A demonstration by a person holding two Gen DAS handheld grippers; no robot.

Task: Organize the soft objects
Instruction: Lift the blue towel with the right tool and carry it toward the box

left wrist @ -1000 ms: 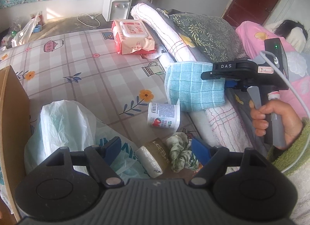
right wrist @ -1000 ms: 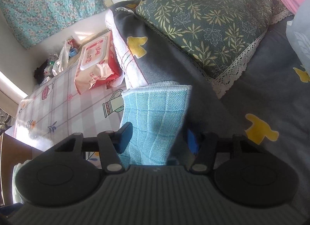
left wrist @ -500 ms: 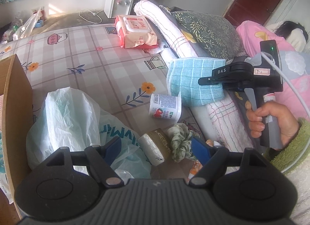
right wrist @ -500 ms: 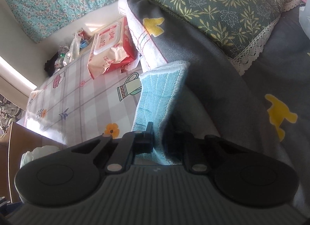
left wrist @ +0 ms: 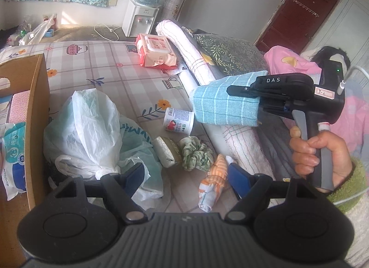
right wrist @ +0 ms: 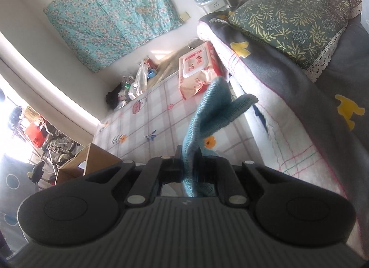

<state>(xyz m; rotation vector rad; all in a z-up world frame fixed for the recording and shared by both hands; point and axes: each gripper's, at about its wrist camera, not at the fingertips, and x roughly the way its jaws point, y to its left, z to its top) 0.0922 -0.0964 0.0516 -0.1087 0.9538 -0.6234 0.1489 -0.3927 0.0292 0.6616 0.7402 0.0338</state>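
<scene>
My right gripper (right wrist: 188,160) is shut on a folded blue checked towel (right wrist: 212,118), lifted off the rolled white blanket (right wrist: 276,129). In the left wrist view the same towel (left wrist: 223,101) hangs from the right gripper (left wrist: 235,90), held by a hand (left wrist: 320,155) at the right. My left gripper (left wrist: 186,173) stands open above the mattress with nothing between its blue fingers (left wrist: 239,175). Below it lie a green scrunchie (left wrist: 196,152), a small roll (left wrist: 166,150) and an orange-and-white knotted cloth (left wrist: 213,180). A yogurt cup (left wrist: 178,121) lies on its side beyond them.
A cardboard box (left wrist: 37,111) with packs inside stands at the left. White and teal plastic bags (left wrist: 92,129) lie beside it. A red wipes pack (left wrist: 156,51) sits further back. A leaf-print pillow (left wrist: 230,53) and a person in pink (left wrist: 293,62) lie on the right.
The right gripper closed on the blue towel and lifted it off the blanket roll. The left gripper drew back and rose, bringing the cardboard box and orange cloth into view.
</scene>
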